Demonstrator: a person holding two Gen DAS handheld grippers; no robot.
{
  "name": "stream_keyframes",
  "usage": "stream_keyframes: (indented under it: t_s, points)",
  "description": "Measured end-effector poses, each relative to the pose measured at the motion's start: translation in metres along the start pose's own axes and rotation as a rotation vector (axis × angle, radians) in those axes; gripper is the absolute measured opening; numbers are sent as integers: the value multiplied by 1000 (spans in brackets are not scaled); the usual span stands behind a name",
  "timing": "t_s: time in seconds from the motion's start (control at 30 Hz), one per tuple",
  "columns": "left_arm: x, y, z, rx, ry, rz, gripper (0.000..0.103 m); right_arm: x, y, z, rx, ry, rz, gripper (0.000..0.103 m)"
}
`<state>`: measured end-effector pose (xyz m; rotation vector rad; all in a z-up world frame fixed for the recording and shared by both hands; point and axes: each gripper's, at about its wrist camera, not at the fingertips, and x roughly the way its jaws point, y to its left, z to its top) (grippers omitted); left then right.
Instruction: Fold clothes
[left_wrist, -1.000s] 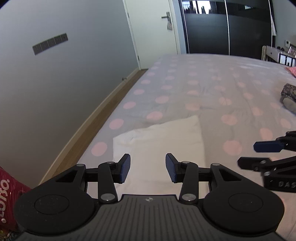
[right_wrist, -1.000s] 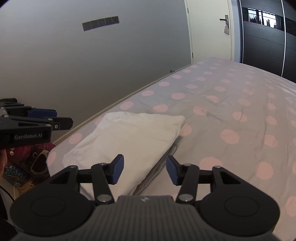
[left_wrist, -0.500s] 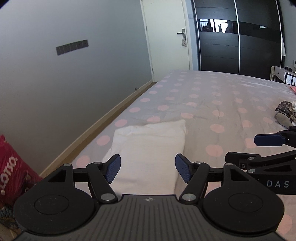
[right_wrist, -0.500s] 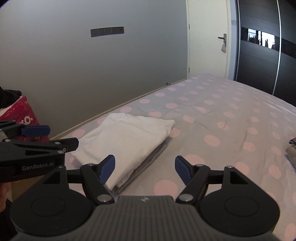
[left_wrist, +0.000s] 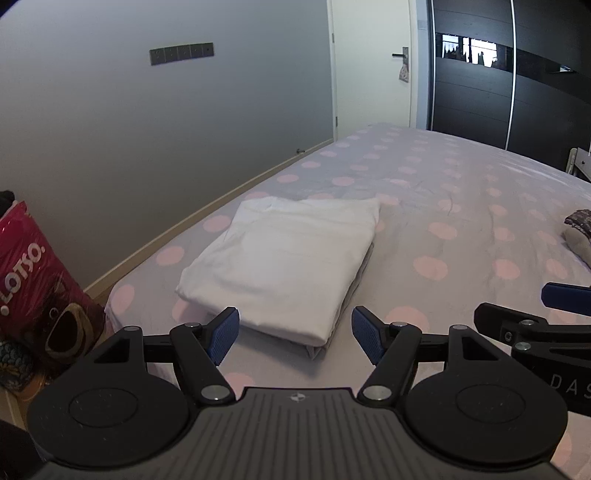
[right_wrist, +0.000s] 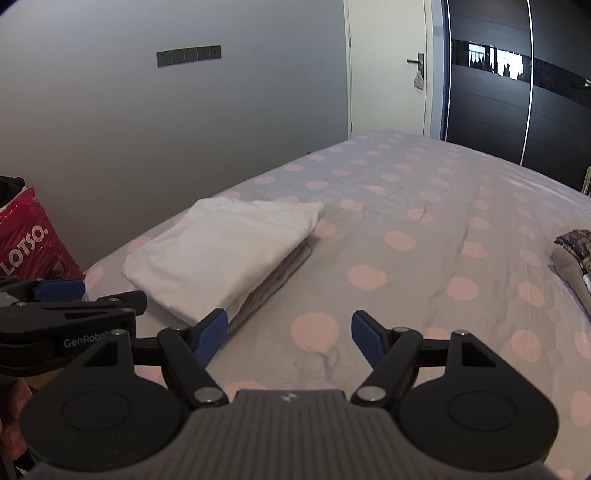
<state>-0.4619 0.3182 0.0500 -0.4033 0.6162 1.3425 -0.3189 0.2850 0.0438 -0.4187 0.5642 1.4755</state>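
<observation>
- Both jaws spreading wide, gripping nothing: left gripper (left_wrist: 295, 334), right gripper (right_wrist: 288, 332).
- Folded white cloth (left_wrist: 288, 254) lying just beyond left gripper, long axis running near-left to far-right; right gripper sitting right of it.

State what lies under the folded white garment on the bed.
Under the folded white garment a thin grey folded layer peeks out along its right edge, on the spotted bedsheet. What that layer is stays hidden.

A grey wall (left_wrist: 110, 122) with a switch strip (left_wrist: 181, 54), a cream door (left_wrist: 373, 66), dark wardrobe doors (left_wrist: 517, 74) behind the bed (left_wrist: 443, 206).
</observation>
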Motion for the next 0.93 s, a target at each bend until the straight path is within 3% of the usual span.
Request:
stream_keyframes:
  t_s: [0.33, 0.93]
  points:
    - [24, -8, -20, -1, 81, 17, 66, 21, -14, -9, 42, 26, 38, 78]
    - [28, -13, -19, 5, 82, 14, 66, 28, -8, -14, 21, 37, 53, 78]
